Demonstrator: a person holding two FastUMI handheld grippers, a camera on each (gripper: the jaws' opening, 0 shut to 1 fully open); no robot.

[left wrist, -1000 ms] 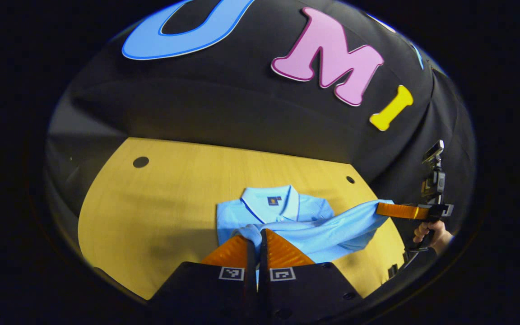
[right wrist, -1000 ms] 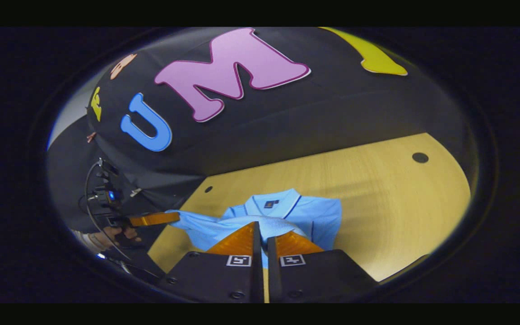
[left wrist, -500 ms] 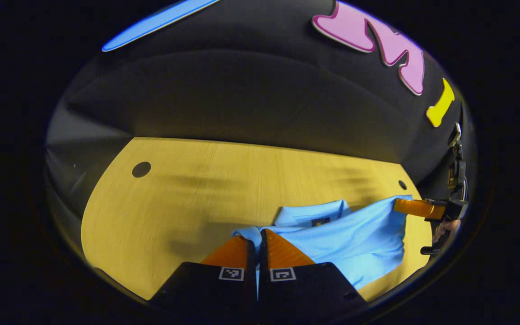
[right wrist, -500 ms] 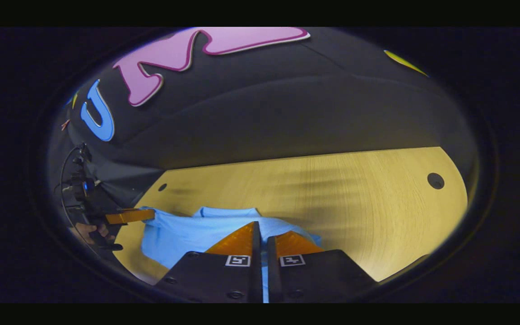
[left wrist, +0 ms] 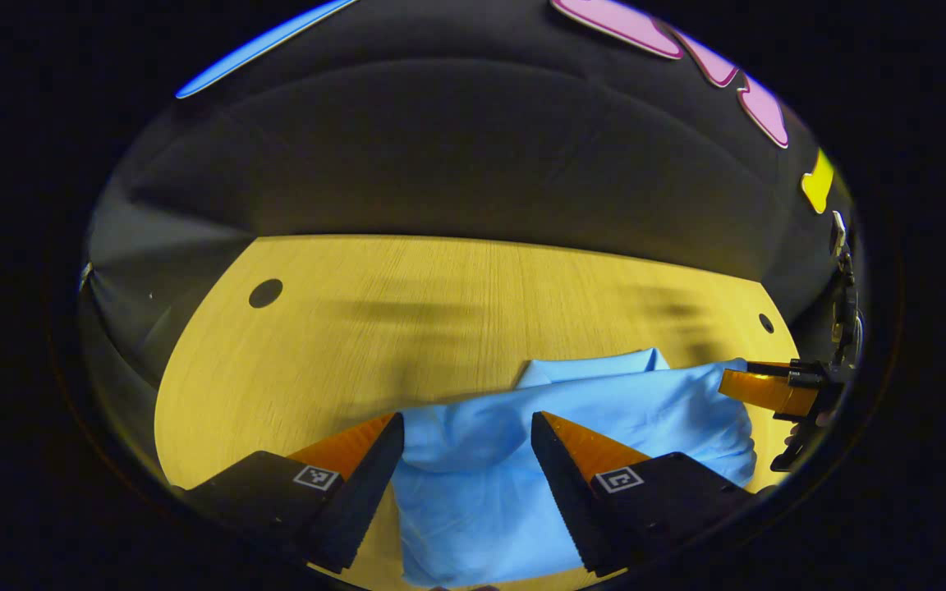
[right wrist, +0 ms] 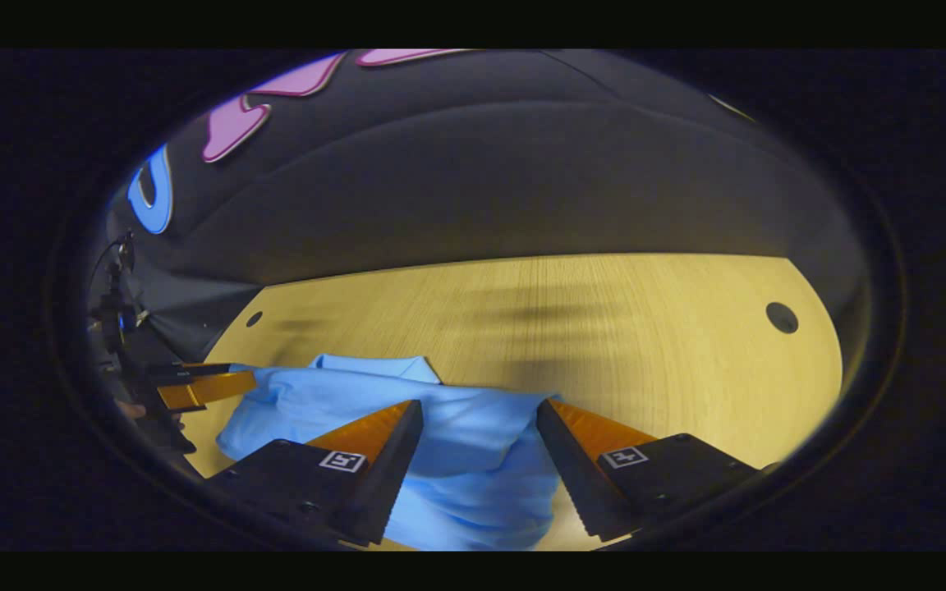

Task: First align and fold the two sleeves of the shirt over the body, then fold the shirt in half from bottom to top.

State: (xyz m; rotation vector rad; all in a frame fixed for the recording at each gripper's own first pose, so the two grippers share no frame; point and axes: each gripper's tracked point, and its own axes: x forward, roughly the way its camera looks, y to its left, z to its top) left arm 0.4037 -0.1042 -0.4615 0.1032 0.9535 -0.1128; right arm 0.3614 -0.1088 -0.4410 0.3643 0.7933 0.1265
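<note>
Left gripper (left wrist: 465,435): fingers spread wide at the bottom of the left gripper view, released, nothing pinched between them. Between and beyond the fingers, light blue polo shirt (left wrist: 555,427) lying folded on the wooden table (left wrist: 407,312), bottom half laid up over the body, a bit of collar (left wrist: 596,369) peeking out past the upper edge of the fold. At the right edge of that frame, right gripper (left wrist: 769,387) seen farther off, tip touching the shirt's corner; whether it pinches the cloth cannot be told from there.

Right gripper (right wrist: 479,414): in the right gripper view, fingers likewise parted wide at the bottom, let go, shirt (right wrist: 407,410) bunched in soft folds between them. At left of that frame, left gripper (right wrist: 206,386) at the shirt's far corner. Round holes (right wrist: 781,317) in the tabletop (right wrist: 604,328) at upper right and upper left. Black booth wall (right wrist: 481,180) behind.
</note>
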